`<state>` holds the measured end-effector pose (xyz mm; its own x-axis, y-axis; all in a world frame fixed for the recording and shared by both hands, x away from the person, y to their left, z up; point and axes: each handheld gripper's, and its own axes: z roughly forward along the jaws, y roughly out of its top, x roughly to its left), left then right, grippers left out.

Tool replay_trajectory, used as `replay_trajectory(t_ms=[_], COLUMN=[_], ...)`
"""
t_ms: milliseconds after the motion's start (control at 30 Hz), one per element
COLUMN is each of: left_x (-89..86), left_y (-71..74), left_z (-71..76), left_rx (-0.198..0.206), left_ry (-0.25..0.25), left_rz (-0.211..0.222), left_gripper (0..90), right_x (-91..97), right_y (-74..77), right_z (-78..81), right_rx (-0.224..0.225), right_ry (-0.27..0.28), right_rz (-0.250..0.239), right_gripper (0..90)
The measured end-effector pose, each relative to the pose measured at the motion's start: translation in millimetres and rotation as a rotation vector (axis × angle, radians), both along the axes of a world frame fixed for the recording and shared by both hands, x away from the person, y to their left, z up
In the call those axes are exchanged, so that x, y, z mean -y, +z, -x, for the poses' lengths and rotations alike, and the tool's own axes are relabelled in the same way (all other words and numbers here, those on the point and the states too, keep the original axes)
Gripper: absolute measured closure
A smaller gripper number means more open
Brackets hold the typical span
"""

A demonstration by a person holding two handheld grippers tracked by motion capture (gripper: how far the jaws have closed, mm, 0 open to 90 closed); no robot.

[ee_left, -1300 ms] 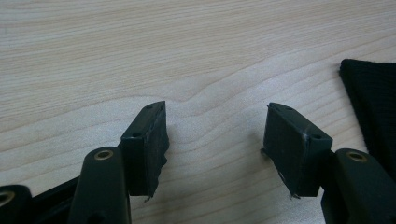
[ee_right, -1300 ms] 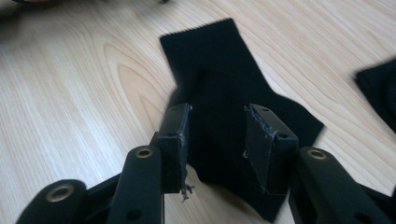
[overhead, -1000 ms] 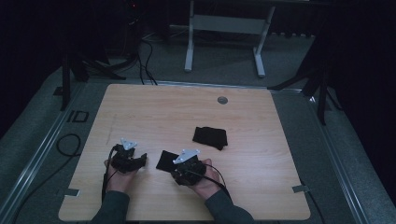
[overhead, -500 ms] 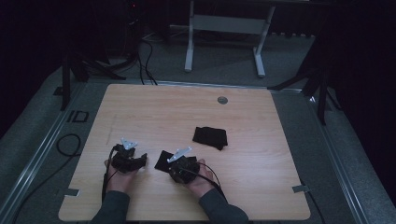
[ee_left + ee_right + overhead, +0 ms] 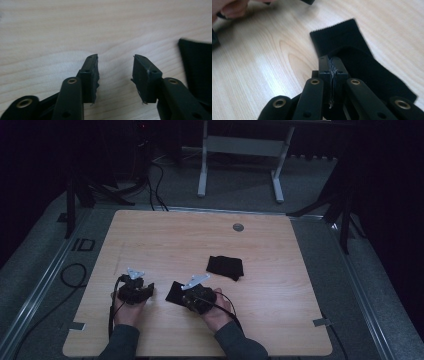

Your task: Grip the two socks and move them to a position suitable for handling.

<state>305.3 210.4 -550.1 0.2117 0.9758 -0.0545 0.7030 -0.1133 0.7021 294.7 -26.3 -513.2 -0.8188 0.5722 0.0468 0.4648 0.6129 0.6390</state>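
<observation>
Surface (image 5: 165, 235) wooden, two black cloths on it: one (image 5: 225, 267) lies mid-right, other cloth strip (image 5: 352, 47) near front, pinched by right gripper (image 5: 332, 62) fingers; left gripper (image 5: 115, 67) fingers part open, just been closing, bare wood between

A second black folded cloth (image 5: 225, 267) lies mid-way across the light wooden worktop (image 5: 165, 240). A small round grey grommet (image 5: 238, 227) sits near its far edge. Beyond stands a white metal frame (image 5: 240, 150).
</observation>
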Motion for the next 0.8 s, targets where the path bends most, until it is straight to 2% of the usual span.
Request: replay_trajectory(t_ms=[167, 367, 567, 633, 767, 800], left_x=[2.2, 14.6, 31.4, 36.7, 44.8, 55.2], left_y=[7.8, 16.0, 16.1, 15.3, 12.9, 10.3], left_z=[6.5, 14.0, 17.0, 17.5, 18.0, 19.3], left_rx=[0.044, 0.095, 0.094, 0.089, 0.077, 0.059], left_ry=[-0.037, -0.123, -0.223, -0.251, -0.288, -0.339], left_rz=[0.059, 0.071, 0.098, 0.093, 0.098, 0.078], left_gripper=[61.4, 70.8, 82.6, 86.4, 89.8, 89.9], right_x=[6.1, 14.4, 19.5, 20.7, 22.6, 24.1], right_y=[8.7, 16.2, 20.5, 21.6, 23.6, 25.2], right_z=[-0.8, -2.8, -3.4, -3.4, -3.2, -2.9], right_rx=[0.008, 0.001, 0.001, 0.003, 0.005, 0.008], right_ry=[-0.011, -0.020, -0.031, -0.032, -0.036, -0.038], right_rz=[-0.030, -0.072, -0.095, -0.099, -0.105, -0.110], right_gripper=[88.9, 88.9, 88.9, 88.9, 88.9, 88.9])
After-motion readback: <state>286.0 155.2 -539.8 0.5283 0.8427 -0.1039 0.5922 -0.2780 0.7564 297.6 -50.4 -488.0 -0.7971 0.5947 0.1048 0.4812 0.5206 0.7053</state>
